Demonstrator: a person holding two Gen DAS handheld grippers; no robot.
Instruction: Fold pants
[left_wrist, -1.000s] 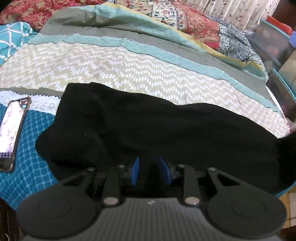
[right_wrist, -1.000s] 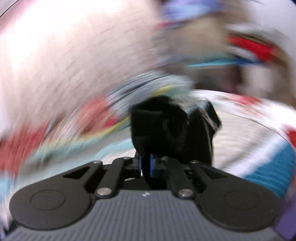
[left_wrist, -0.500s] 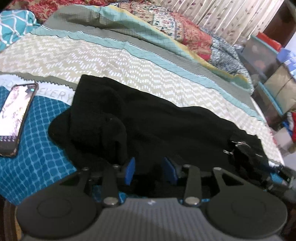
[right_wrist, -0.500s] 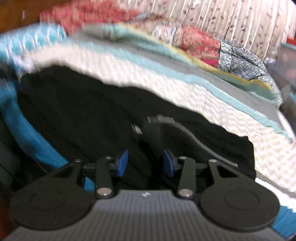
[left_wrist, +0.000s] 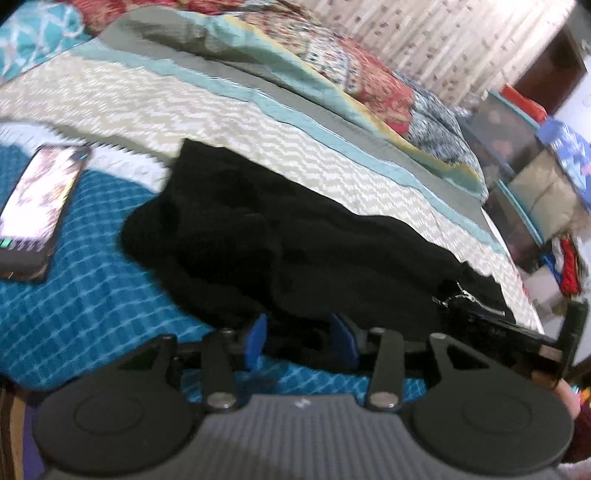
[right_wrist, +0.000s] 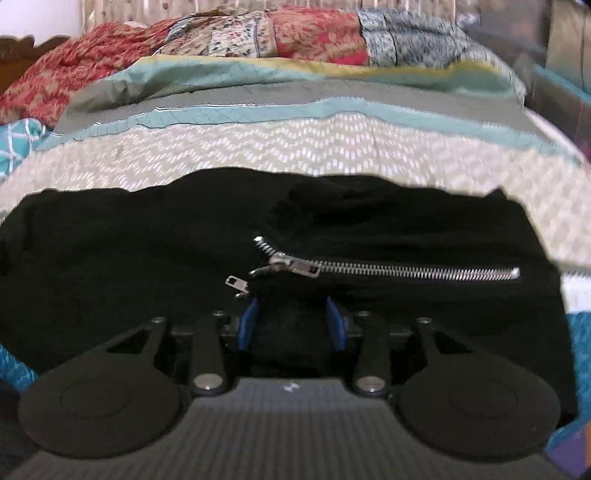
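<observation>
Black pants lie across the bed, bunched at their left end. In the right wrist view the pants show a silver zipper facing up, its pull hanging off to the left. My left gripper sits at the pants' near edge. Its jaws are opening, with black cloth lying between the blue pads but not pinched. My right gripper is open just below the zipper, a hump of black fabric loose between its pads.
A phone with a lit screen lies on the blue checked bedspread, left of the pants. Rumpled quilts are piled at the far side of the bed. Storage boxes stand beyond the bed's right end.
The right gripper came down from holding a lifted fold and let go; that end now lies flat, zipper up. The left jaws have spread wider and the left gripper has drawn back toward the near edge.
</observation>
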